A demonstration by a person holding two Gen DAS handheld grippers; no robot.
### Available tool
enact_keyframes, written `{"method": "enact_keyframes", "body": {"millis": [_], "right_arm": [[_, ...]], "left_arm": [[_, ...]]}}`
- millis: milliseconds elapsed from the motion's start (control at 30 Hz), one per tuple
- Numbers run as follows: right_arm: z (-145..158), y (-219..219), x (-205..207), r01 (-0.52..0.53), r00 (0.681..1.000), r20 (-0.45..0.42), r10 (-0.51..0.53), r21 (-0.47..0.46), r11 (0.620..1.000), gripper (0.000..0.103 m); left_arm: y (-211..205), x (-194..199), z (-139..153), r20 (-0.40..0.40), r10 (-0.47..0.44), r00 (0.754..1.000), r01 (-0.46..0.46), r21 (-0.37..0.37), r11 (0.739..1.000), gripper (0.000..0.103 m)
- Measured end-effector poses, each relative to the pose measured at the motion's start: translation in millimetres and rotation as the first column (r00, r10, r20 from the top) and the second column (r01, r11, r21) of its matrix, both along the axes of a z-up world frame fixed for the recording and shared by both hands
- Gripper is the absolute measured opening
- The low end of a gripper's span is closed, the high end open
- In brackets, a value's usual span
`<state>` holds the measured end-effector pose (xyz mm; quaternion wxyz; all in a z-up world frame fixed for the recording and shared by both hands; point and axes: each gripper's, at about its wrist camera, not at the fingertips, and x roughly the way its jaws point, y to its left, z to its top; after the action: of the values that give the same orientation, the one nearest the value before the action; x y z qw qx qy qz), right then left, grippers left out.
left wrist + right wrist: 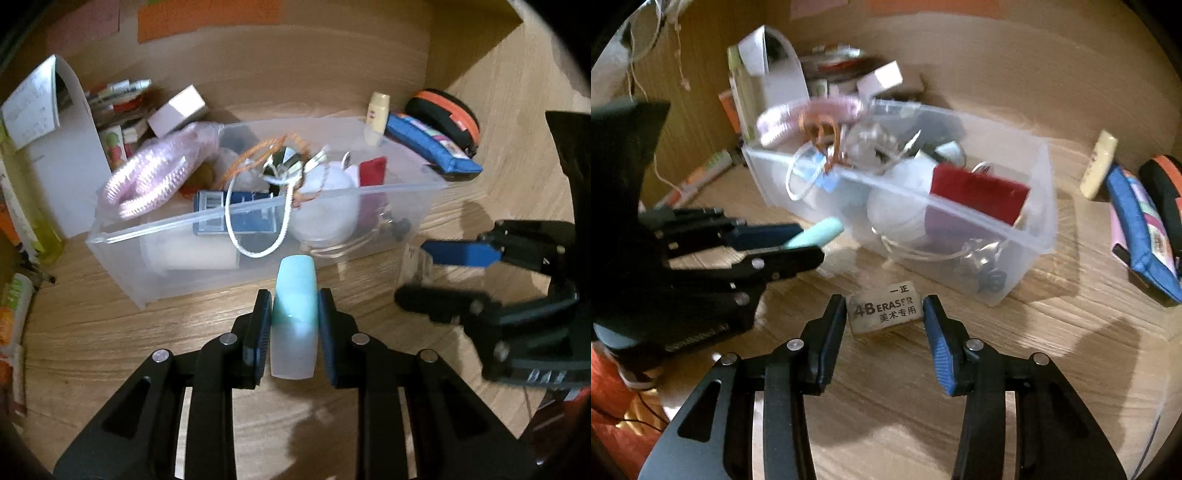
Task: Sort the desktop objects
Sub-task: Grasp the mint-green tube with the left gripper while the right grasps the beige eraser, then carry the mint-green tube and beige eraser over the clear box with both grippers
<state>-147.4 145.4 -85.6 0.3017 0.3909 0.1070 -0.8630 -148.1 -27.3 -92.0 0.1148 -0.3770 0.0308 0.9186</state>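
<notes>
My left gripper [294, 314] is shut on a pale teal and white tube [294, 314], held above the wooden desk just in front of the clear plastic bin [122, 240]. It also shows in the right wrist view [798, 243] with the tube [816, 232] sticking out. My right gripper [884, 314] is open, its fingers either side of a grey 4B eraser [884, 313] that lies on the desk in front of the bin [1043, 229]. It also shows in the left wrist view [421, 273].
The bin holds a pink coiled item [147, 181], a blue box [236, 214], white cord, a white round item and a red item [979, 195]. Behind it lie a blue pencil case [432, 147], a black-orange case [443, 114], a cream tube [377, 114], and papers and pens [122, 88] at the left.
</notes>
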Motion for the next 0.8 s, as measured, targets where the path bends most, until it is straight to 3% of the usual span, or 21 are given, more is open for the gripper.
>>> {"method": "enact_keyframes", "body": {"millis": [333,600,800], "right_arm": [[48.1,25.4,2.4,0.041,0.993,-0.109,-0.051,-0.093,0.995,0.040],[69.3,32.0,-10.3,0.064,0.982,-0.168,-0.086,-0.135,0.989,0.040],[69.8,22.9,-34.1,0.059,0.984,-0.159,-0.083,-0.146,0.987,0.040]], "left_arm": [[6.7,18.7,52.5,-0.144,-0.018,0.989,0.023,0.034,0.999,0.024],[3.4,-5.7,80.2,-0.186,-0.011,0.983,0.030,0.098,0.995,0.024],[8.1,-36.8,79.1,-0.170,-0.007,0.985,0.021,0.082,0.996,0.024]]}}
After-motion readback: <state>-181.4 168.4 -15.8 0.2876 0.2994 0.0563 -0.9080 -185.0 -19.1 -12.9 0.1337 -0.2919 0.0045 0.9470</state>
